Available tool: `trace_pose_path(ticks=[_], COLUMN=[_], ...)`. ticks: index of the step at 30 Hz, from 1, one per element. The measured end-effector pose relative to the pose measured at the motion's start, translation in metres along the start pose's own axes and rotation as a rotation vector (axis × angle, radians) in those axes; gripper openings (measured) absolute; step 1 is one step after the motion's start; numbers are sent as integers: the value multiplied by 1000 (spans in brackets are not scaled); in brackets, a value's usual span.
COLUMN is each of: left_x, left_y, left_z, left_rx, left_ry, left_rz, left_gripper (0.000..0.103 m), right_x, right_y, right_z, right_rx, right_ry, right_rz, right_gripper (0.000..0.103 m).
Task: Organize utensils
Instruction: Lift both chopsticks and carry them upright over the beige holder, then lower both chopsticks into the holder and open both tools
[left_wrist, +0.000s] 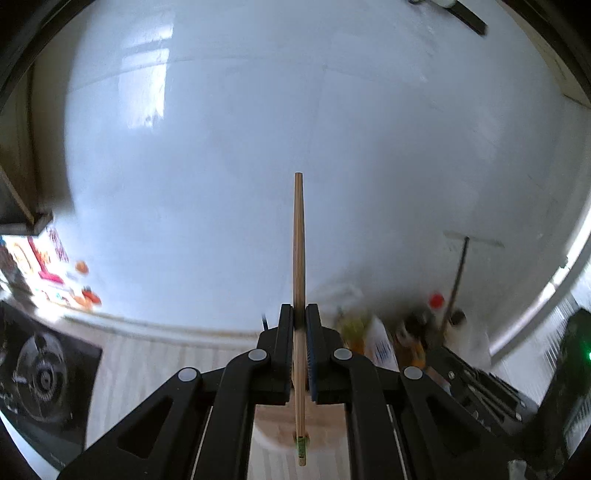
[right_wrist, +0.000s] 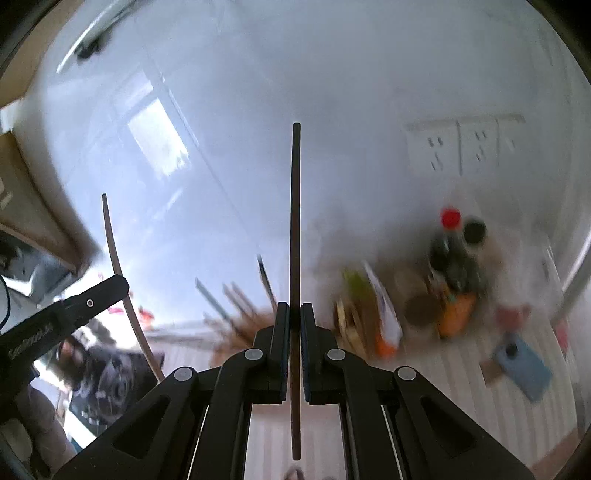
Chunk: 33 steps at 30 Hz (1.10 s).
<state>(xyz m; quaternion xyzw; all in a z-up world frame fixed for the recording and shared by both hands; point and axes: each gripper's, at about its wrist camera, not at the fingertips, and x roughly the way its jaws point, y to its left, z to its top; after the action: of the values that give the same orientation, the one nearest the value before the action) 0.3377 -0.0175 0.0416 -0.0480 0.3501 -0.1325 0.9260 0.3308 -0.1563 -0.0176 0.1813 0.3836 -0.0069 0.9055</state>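
Note:
My left gripper is shut on a light bamboo chopstick that points upward toward the white wall; its lower end carries a green mark. A pale round holder shows below the jaws. My right gripper is shut on a dark brown chopstick, also upright. In the right wrist view the left gripper appears at the left with its bamboo chopstick. A blurred bunch of chopsticks and utensils stands behind the right gripper.
Blurred bottles with a red cap, an orange package and a blue phone sit on the striped counter at right. Wall sockets are above. A gas stove burner lies at left.

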Motion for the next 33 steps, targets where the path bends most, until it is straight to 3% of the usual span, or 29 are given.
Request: trace_pose_path(ticks=[6, 16, 22, 29, 32, 33], left_x=[33, 81, 96, 86, 74, 71], left_y=[14, 35, 43, 36, 37, 35], left_z=[26, 11, 0, -7, -11, -12], left_rx=[-19, -44, -62, -36, -42, -44], left_ry=[-49, -53, -9, 57, 88, 92], left_rz=[44, 69, 59, 45, 28, 34], left_gripper=[4, 4, 4, 5, 10, 18], right_x=[36, 80, 92, 96, 95, 93], right_y=[8, 15, 14, 18, 19, 19], right_z=[32, 34, 25, 15, 11, 10], right_rx=[-1, -15, -32, -65, -81, -83], right_ry=[-64, -100, -105, -67, -22, -8], right_rz=[-4, -11, -2, 16, 39, 50], right_gripper=[6, 6, 6, 6, 6, 6])
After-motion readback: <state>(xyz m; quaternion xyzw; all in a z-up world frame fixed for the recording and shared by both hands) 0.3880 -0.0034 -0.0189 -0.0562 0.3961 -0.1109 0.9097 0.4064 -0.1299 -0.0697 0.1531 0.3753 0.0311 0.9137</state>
